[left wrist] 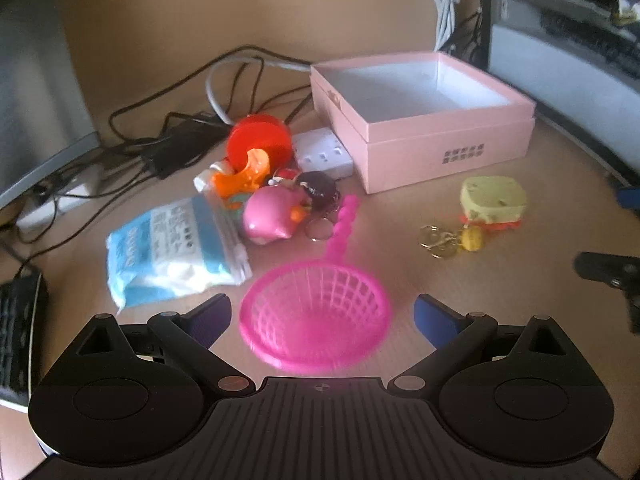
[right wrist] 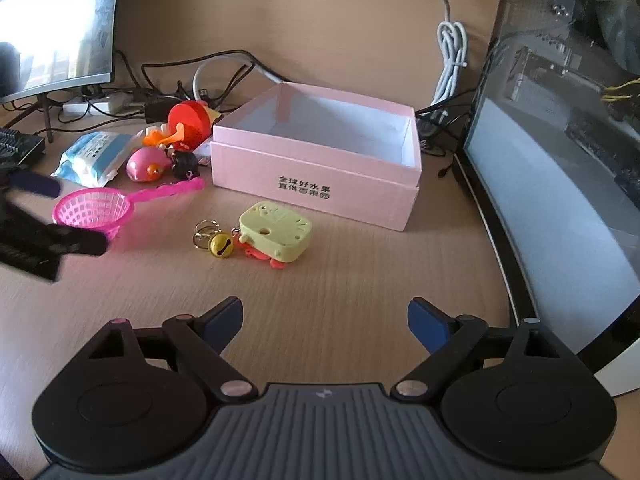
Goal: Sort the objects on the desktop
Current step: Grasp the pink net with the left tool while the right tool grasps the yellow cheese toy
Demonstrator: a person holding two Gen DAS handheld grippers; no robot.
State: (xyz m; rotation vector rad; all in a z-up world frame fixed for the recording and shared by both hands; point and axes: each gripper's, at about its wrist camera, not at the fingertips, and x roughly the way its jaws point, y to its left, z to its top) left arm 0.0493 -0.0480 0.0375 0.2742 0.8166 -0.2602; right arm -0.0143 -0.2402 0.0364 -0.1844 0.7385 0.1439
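My left gripper (left wrist: 322, 312) is open, its fingers on either side of the bowl of a pink toy strainer (left wrist: 316, 316) on the wooden desk; the strainer also shows in the right wrist view (right wrist: 93, 211). My right gripper (right wrist: 325, 320) is open and empty above bare desk, short of a yellow-green toy keychain (right wrist: 276, 234) with a bell (right wrist: 221, 245). An open pink box (left wrist: 420, 120) (right wrist: 320, 152) stands behind. A pink pig toy (left wrist: 272, 214), a dark figure (left wrist: 318, 188), orange-red toys (left wrist: 256, 148) and a tissue pack (left wrist: 172, 248) lie left of the box.
Tangled black cables (left wrist: 172, 136) and a white power strip (left wrist: 322, 154) lie behind the toys. Monitors stand at the left (right wrist: 56, 28) and right (right wrist: 560, 160). A keyboard (left wrist: 16, 336) is at the left edge. The left gripper shows in the right wrist view (right wrist: 44, 240).
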